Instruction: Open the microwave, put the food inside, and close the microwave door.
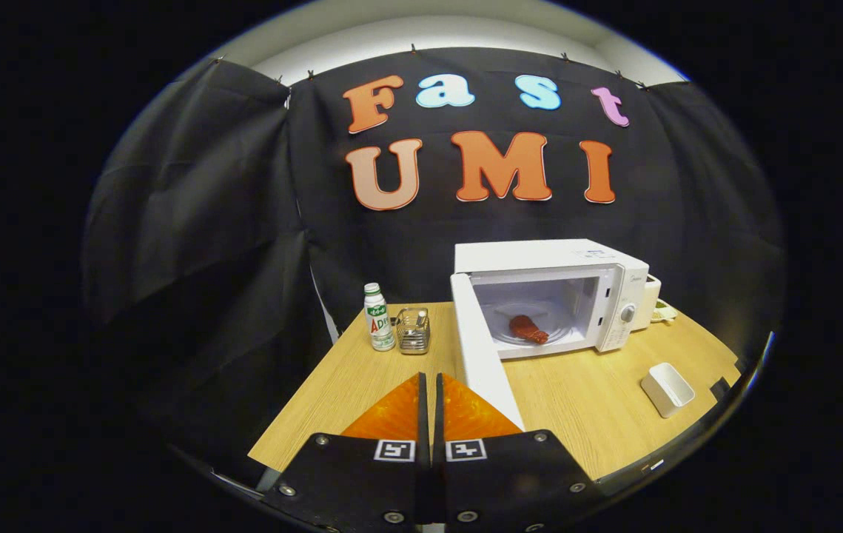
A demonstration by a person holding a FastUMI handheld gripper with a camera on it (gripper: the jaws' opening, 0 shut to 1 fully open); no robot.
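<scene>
My hand-held gripper (429, 385) is closed on nothing, fingers pressed together above the near edge of the bench (362, 385). Beyond them the microwave (554, 292) stands with its door (482, 355) swung open toward me. The food (528, 329) lies inside on the turntable. A bottle (377, 317) and a wire basket (414, 330) stand to the left, a small white tray (667, 389) to the right.

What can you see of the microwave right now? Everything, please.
The microwave is a white box standing upright on the wooden table, against the black cloth wall. Its door is swung wide open toward the gripper, whose jaws are shut and empty, short of the door. A reddish food piece lies on the plate inside. Control knobs sit on its right panel.
</scene>
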